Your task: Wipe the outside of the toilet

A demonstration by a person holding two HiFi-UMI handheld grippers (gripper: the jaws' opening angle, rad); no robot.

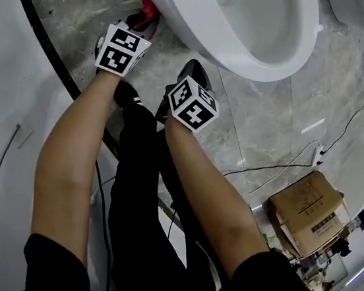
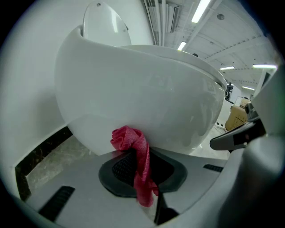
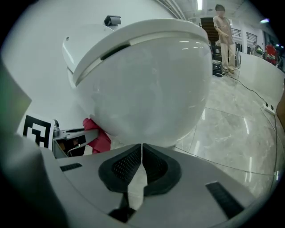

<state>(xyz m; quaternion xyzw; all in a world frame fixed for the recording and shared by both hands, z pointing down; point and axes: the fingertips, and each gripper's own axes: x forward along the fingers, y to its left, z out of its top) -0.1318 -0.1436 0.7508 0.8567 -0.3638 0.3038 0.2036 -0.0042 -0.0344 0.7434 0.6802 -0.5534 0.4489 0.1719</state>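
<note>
A white toilet (image 1: 251,24) stands on the marble floor; its rounded bowl fills the left gripper view (image 2: 147,93) and the right gripper view (image 3: 147,84). My left gripper (image 2: 141,171) is shut on a red cloth (image 2: 136,153), whose bunched top presses against the bowl's lower outside. The cloth (image 1: 146,12) shows beside the bowl's left flank in the head view, past the left gripper (image 1: 136,26). My right gripper (image 3: 141,162) is shut with nothing between its pads, low under the bowl's front (image 1: 193,73). The cloth (image 3: 95,136) also shows at the left of the right gripper view.
A black strip (image 1: 49,44) borders the floor against the white wall at left. A cardboard box (image 1: 306,214) and a power strip with cable (image 1: 317,153) lie to the right. A person (image 3: 222,35) stands far off behind the toilet.
</note>
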